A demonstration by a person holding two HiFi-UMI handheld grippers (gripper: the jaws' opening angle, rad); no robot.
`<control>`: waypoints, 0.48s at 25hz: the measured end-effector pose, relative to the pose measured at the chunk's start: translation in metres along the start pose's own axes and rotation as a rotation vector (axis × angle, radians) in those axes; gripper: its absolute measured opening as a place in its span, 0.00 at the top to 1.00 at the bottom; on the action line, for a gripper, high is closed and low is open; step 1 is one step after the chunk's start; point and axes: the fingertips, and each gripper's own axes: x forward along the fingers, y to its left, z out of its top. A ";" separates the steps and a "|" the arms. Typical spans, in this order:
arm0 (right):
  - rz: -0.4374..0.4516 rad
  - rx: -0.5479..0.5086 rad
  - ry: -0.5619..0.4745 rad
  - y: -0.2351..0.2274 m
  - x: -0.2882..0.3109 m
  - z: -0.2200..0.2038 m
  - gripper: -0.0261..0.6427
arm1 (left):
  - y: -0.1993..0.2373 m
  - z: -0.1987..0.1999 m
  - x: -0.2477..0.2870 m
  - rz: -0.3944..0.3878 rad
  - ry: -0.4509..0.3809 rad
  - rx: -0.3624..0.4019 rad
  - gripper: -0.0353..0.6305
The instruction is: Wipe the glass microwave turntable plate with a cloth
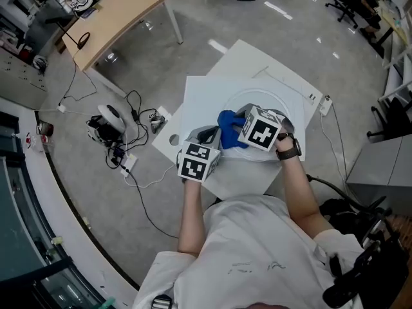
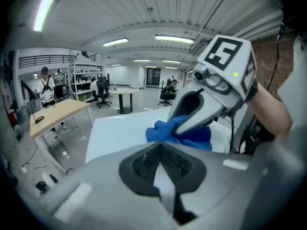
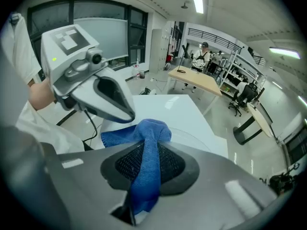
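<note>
Head view is showing the person leaning over a white table [image 1: 205, 94] with the glass turntable plate [image 1: 273, 103] lying flat on it, right in front of the body. The blue cloth [image 1: 230, 138] is sitting on the plate's near-left part, between the two tools. The right gripper [image 3: 146, 152] is pinching the cloth: a twisted strand is running down between its pressed jaws while the rest is bunching out ahead of them onto the glass. The left gripper [image 2: 160, 150] is drawn nearly together on a thin pale sliver, which I am judging to be the plate's near rim, so it seems to be steadying the plate while the other tool wipes.

Wiping seems to be under way, with most of the glass, especially the far side, not yet under the cloth. To do it well, the cloth's loose bunch should be doing the contact, not the hard jaw tips, so the right gripper wants a low, tilted approach with light downward pressure. Overlapping arcs working out towards the far rim would be covering the surface evenly. The steadying grip needs to be firm enough that the plate is not sliding or spinning, yet gentle, since glass edges are chipping easily under metal
</note>
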 end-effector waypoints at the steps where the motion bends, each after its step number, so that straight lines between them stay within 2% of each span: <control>1: -0.008 0.021 -0.015 -0.008 0.003 0.003 0.84 | 0.000 -0.001 0.000 0.003 0.003 0.004 0.94; 5: -0.048 0.135 -0.054 -0.042 0.014 0.001 0.84 | -0.017 -0.006 0.004 -0.032 0.033 0.004 0.94; 8: -0.146 0.232 -0.077 -0.079 0.010 -0.012 0.84 | -0.022 -0.012 0.010 -0.034 0.049 0.018 0.94; 12: -0.265 0.327 -0.052 -0.121 -0.008 -0.052 0.84 | -0.023 -0.019 0.016 -0.023 0.066 0.030 0.94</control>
